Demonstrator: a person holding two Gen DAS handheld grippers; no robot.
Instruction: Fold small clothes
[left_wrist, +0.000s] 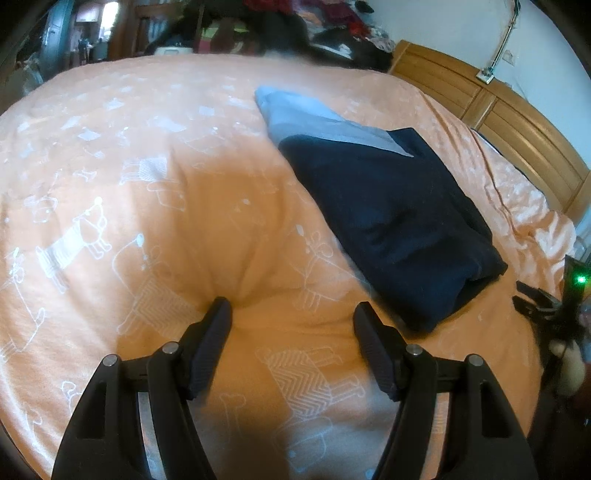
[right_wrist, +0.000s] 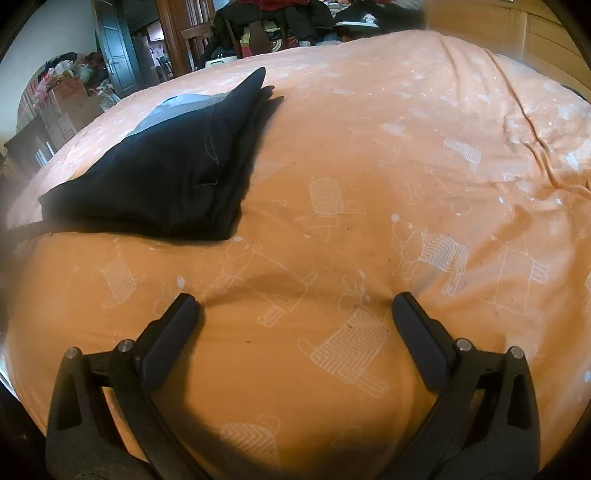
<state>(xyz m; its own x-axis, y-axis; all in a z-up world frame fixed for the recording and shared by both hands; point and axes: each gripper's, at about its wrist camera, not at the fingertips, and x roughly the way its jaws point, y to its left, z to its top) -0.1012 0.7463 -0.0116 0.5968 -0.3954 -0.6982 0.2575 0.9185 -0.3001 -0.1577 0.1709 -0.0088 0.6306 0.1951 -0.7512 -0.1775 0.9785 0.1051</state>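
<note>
Folded navy garment (left_wrist: 388, 218) is lying on the orange bedspread (left_wrist: 147, 166), its long axis running from the near edge diagonally toward the far side. Left gripper (left_wrist: 291, 314) and right gripper (right_wrist: 295, 306) are pressing into bedspread, jaws apart, holding nothing.

One folded garment of dark navy fabric with a light blue-grey band (left_wrist: 388, 221) (right_wrist: 155, 177) lies on one orange bedspread printed with white outline animals (left_wrist: 110, 147) (right_wrist: 406, 147). Two black two-finger grippers show, the left (left_wrist: 291, 310) and the right (right_wrist: 295, 302). One slatted wooden headboard (left_wrist: 517, 125) stands behind.
</note>
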